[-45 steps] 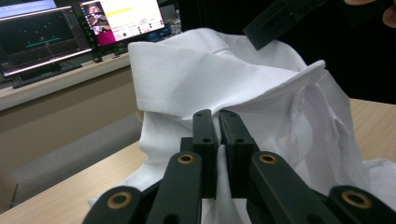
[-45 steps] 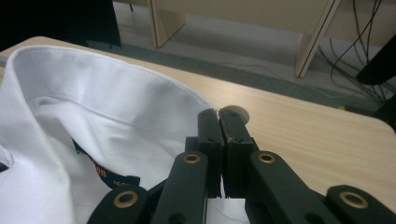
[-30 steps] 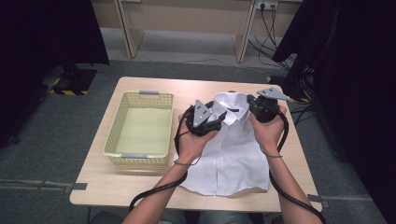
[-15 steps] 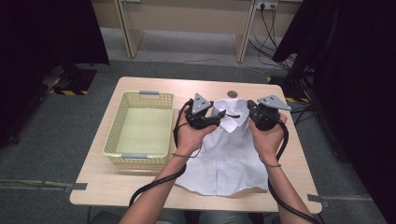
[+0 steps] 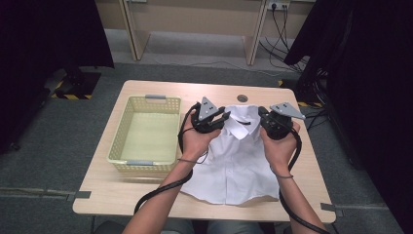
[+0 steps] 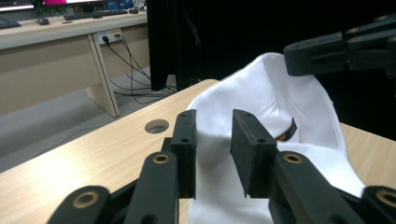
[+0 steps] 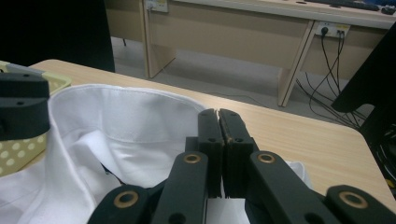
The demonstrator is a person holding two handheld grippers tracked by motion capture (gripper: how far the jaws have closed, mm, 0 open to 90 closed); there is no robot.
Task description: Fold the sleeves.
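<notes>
A white shirt lies flat on the wooden table with its collar raised at the far end. My left gripper is at the collar's left side. Its jaws have just been closing, and in the left gripper view a gap remains, with white fabric showing in it and the pads not pressing. My right gripper is at the collar's right side. In the right gripper view its jaws are pressed together where the collar rim meets them, holding the collar up.
A yellow plastic basket stands on the table left of the shirt, close to my left hand. A round cable hole sits near the table's far edge. Desks with cables stand beyond the table.
My left gripper's jaws have narrowed. My right hand has drawn slightly toward the person, and the collar stands more upright between the two grippers.
</notes>
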